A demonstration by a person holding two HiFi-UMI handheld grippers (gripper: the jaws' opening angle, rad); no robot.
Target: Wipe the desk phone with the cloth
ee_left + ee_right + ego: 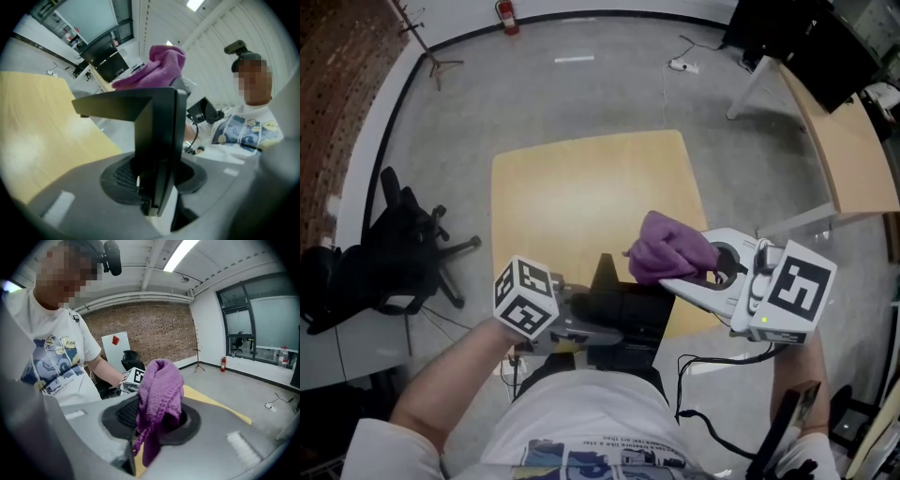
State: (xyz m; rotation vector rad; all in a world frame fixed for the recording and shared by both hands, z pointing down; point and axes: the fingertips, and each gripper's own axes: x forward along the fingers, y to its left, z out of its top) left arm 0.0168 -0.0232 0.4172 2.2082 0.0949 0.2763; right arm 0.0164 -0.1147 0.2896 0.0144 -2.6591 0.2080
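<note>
My left gripper point(598, 326) is shut on the black desk phone point(625, 307), which sits at the near edge of the wooden table point(581, 192). In the left gripper view the phone point(157, 136) stands edge-on between the jaws of that gripper point(154, 206), with the purple cloth point(154, 70) just behind its top. My right gripper point(680, 279) is shut on the bunched purple cloth point(670, 246), beside the phone's right upper edge. The cloth point(159, 401) hangs from the right gripper point(150, 446), and the left gripper's marker cube point(133, 377) shows behind it.
A black office chair point(394, 253) stands left of the table. A second desk point(844, 141) is at the upper right. A black cable point(712, 361) loops by my right side. A fire extinguisher point(506, 16) and a coat stand are by the far wall.
</note>
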